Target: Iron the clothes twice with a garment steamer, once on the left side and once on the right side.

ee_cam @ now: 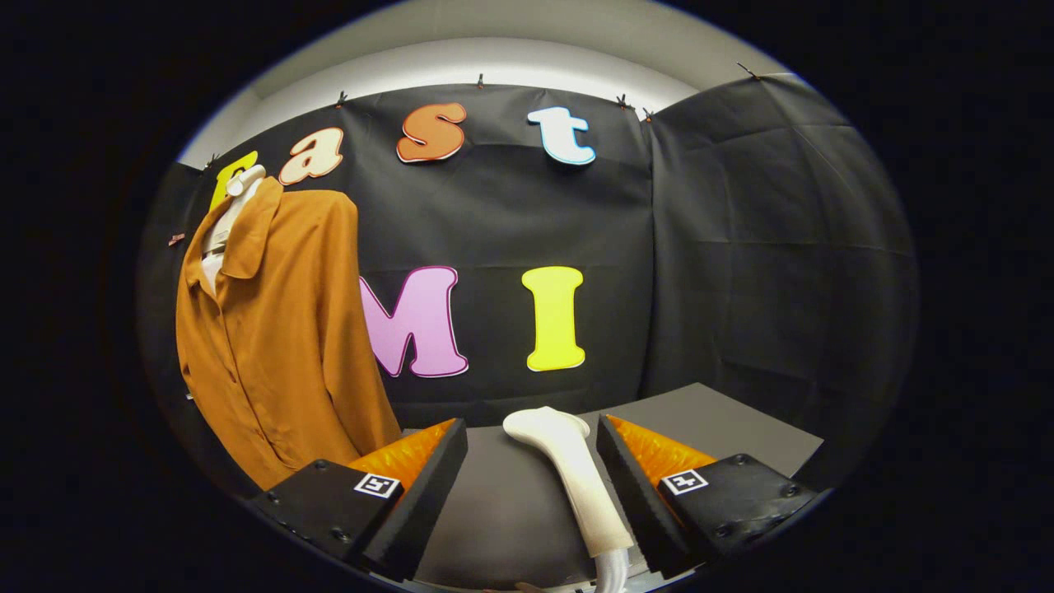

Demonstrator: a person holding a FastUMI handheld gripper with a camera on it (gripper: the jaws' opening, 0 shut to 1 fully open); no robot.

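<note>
Steamer (568, 478) lies between the spread jaws, nearer the right one.

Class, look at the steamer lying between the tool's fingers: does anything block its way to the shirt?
Nothing visible does. The steamer lies on the table between the open tool fingers; the shirt hangs beyond them to one side, with open space between.
</note>
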